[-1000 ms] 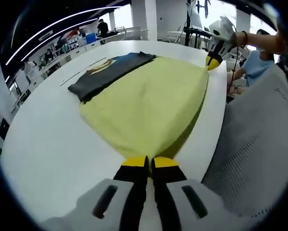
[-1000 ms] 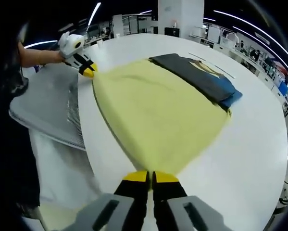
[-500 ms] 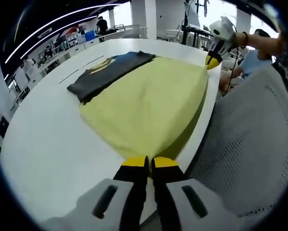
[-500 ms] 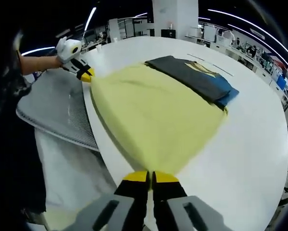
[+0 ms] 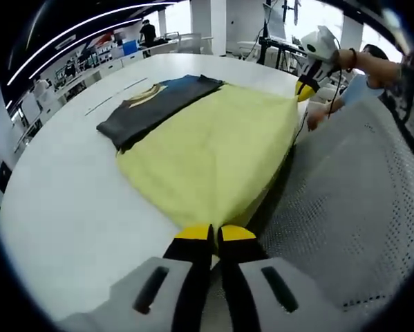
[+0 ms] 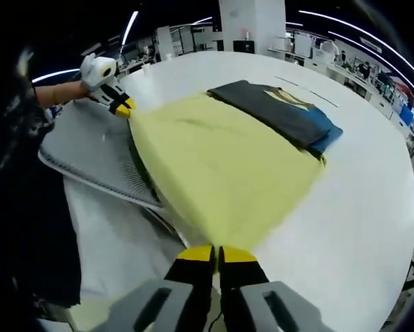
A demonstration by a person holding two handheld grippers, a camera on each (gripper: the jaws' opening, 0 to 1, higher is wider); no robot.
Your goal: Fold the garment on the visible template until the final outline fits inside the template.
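Table: the big white table (image 5: 61,207) was round and held all the clothes.
Yellow garment: the yellow garment (image 5: 213,149) lay spread out flat on the table. Its near edge hung just past the table's rim. Each of its two near corners was pinched by a gripper.
Grey mesh: a grey mesh sheet (image 5: 352,221) lay beside the table, next to the yellow garment's near edge.
Dark garment: a dark grey and blue garment (image 5: 155,104) lay folded on the table. It touched the far edge of the yellow one.
Left gripper: the left gripper (image 5: 214,235) had its yellow tips squeezed together on one corner of the yellow garment. It also showed far off in the right gripper view (image 6: 126,108).
Right gripper: the right gripper (image 6: 215,254) was clamped tight on the other corner. It showed in the left gripper view too (image 5: 303,88), held by a hand (image 5: 345,59).
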